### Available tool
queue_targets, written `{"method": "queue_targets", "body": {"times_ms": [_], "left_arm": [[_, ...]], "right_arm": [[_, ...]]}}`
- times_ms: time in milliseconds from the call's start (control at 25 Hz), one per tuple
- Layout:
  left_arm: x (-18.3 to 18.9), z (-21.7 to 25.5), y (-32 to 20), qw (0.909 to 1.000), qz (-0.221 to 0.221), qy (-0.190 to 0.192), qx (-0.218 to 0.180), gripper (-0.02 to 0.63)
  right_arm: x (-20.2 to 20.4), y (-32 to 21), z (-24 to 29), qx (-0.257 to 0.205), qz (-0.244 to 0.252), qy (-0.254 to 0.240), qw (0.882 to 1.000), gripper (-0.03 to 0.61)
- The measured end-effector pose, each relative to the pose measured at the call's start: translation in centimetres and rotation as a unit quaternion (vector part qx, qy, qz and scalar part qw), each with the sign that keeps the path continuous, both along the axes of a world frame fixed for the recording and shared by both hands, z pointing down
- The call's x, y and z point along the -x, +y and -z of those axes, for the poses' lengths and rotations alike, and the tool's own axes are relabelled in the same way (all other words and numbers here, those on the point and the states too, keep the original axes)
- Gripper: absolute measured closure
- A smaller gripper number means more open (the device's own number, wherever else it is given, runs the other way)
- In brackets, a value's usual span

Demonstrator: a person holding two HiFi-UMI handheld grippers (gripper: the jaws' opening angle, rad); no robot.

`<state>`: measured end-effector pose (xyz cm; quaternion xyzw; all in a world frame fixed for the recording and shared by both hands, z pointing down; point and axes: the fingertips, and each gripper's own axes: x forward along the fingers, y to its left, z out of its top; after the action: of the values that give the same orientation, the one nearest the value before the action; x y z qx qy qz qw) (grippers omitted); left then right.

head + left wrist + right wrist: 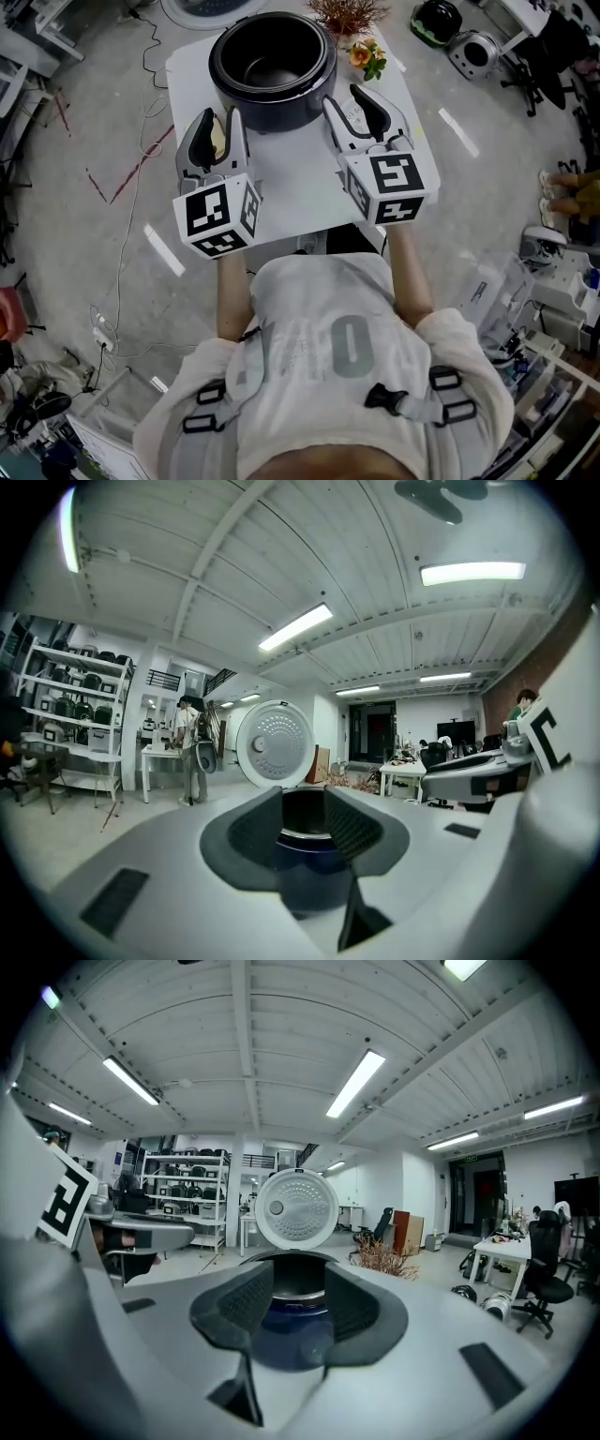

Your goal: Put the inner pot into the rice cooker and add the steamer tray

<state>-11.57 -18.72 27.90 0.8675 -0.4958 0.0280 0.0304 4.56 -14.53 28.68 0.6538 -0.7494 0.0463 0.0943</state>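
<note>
Cooker (317, 94), lid (273, 744) up, on table (291, 183). Pot (272, 73) apparently seated inside it: stiff, smooth, probably slippery, so best taken by the rim. Steamer tray: not in view. Left tongs (217, 122) and right tongs (342, 97): part open, empty, near the cooker's front.

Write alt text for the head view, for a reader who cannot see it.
An open dark rice cooker stands on a white table. Just before it, a person holds the left tongs and right tongs, both open and empty.
</note>
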Motion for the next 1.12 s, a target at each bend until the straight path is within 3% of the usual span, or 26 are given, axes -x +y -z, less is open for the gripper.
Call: {"method": "queue_targets", "body": {"times_ms": [320, 680, 1120], "left_arm": [[-0.6, -1.5, -0.1, 0.9997, 0.018, 0.005, 0.018, 0.488], [-8.3, -4.7, 0.9, 0.9984, 0.021, 0.010, 0.051, 0.488], [-16.1, -10.2, 0.8, 0.9892, 0.091, 0.003, 0.115, 0.488]], "right_arm": [[-2.4, 0.4, -1.3, 0.014, -0.001, 0.043, 0.999, 0.390], [-8.8, -0.4, -3.8, 0.040, 0.033, 0.084, 0.995, 0.391], [-17.6, -2.5, -9.1, 0.090, 0.100, 0.101, 0.986, 0.390]]}}
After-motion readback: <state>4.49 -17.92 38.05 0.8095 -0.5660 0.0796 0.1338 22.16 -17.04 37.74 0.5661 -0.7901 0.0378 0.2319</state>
